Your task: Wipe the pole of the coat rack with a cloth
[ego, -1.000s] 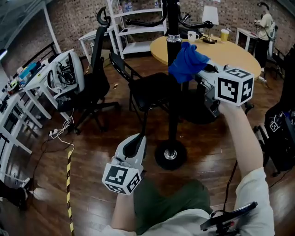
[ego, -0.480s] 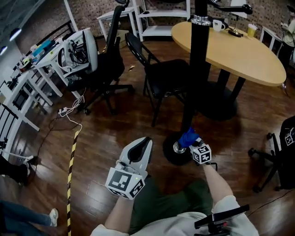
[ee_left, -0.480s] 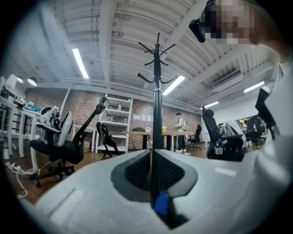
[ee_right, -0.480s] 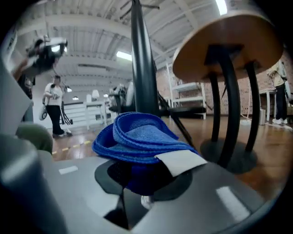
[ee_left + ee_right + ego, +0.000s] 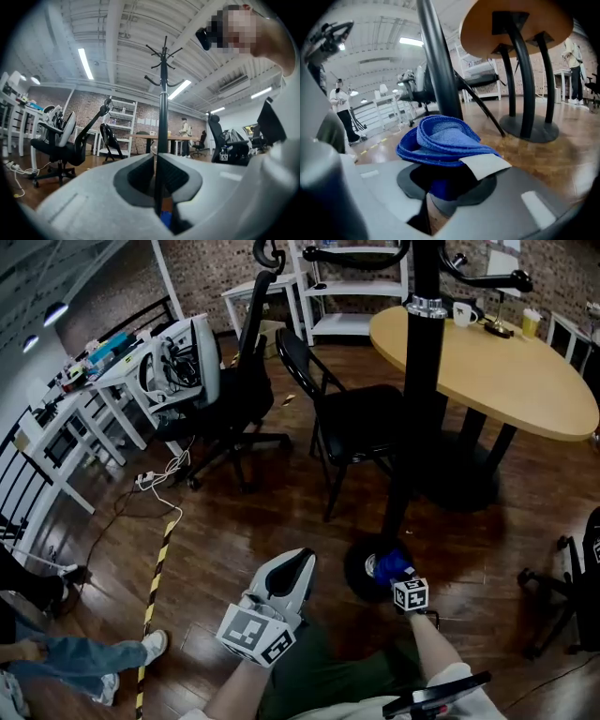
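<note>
Head view, looking steeply down: person crouched over a dark wood floor (image 5: 234, 512), a pair of tongs in each hand. The right tongs (image 5: 395, 576) are low at the foot of the coat rack, holding a blue cloth (image 5: 388, 565) over the rack's round base (image 5: 359, 568), just beside the black pole (image 5: 413, 409). The pole rises past a round wooden table (image 5: 506, 371) w/ a black chair (image 5: 356, 423) near it. The left tongs (image 5: 302, 561) hang apart from the rack, nearer the person's knee, carrying nothing. Left gripper view: left tongs (image 5: 157, 187) pressed together w/ nothing btwn them; pole (image 5: 162, 122) stands straight ahead, hooks at top, a speck of blue low down. Right gripper view: right tongs (image 5: 450, 187) clamped on the folded cloth (image 5: 440, 140), its white label (image 5: 485, 165) sticking out to one side; pole (image 5: 438, 61) rises just behind it, table underside (image 5: 515, 18) overhead. Can't tell whether cloth actually touches pole here. Risks, as judgement: the cloth looks pinched by one folded edge only, so dragging it up the pole could pull it free. It sits beside, not around, the pole, so a pass may clean one side only. Nothing steadies the rack, so a hard sideways push from the right tongs could rock it toward the table.
</note>
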A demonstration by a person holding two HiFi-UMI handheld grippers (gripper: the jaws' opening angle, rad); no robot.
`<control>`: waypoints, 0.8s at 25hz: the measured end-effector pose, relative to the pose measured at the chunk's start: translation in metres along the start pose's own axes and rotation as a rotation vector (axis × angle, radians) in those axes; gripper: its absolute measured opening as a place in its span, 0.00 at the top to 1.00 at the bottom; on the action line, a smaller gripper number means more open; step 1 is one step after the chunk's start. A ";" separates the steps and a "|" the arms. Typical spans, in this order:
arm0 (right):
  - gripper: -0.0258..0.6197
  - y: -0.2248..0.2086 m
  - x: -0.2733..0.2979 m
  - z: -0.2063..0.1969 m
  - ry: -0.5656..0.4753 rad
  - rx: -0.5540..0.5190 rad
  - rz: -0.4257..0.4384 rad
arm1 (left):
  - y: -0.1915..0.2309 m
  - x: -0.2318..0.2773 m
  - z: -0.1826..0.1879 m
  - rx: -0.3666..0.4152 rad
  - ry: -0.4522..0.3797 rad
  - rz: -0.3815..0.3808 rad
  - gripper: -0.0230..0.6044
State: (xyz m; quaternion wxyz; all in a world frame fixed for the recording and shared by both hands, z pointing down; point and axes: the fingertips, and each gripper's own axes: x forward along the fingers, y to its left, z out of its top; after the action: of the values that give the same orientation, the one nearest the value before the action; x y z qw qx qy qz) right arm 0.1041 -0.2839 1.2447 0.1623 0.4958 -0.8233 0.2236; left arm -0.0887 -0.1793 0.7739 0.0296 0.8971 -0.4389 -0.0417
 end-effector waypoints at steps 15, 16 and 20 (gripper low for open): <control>0.80 0.216 -0.314 0.635 -0.661 -0.438 0.012 | 0.015 0.006 0.023 0.020 -0.057 -0.024 0.93; 0.80 0.208 -0.306 0.640 -0.654 -0.424 -0.009 | 0.016 0.003 0.020 0.017 -0.050 -0.022 0.93; 0.80 0.183 -0.248 0.595 -0.582 -0.424 -0.048 | 0.019 -0.005 0.006 0.005 -0.021 -0.017 0.93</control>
State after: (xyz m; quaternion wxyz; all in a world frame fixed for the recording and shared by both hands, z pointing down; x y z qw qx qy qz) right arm 0.0268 -0.3396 0.5816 0.0255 0.5133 -0.8512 -0.1064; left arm -0.1078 -0.1871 0.7700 0.0223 0.9003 -0.4318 -0.0503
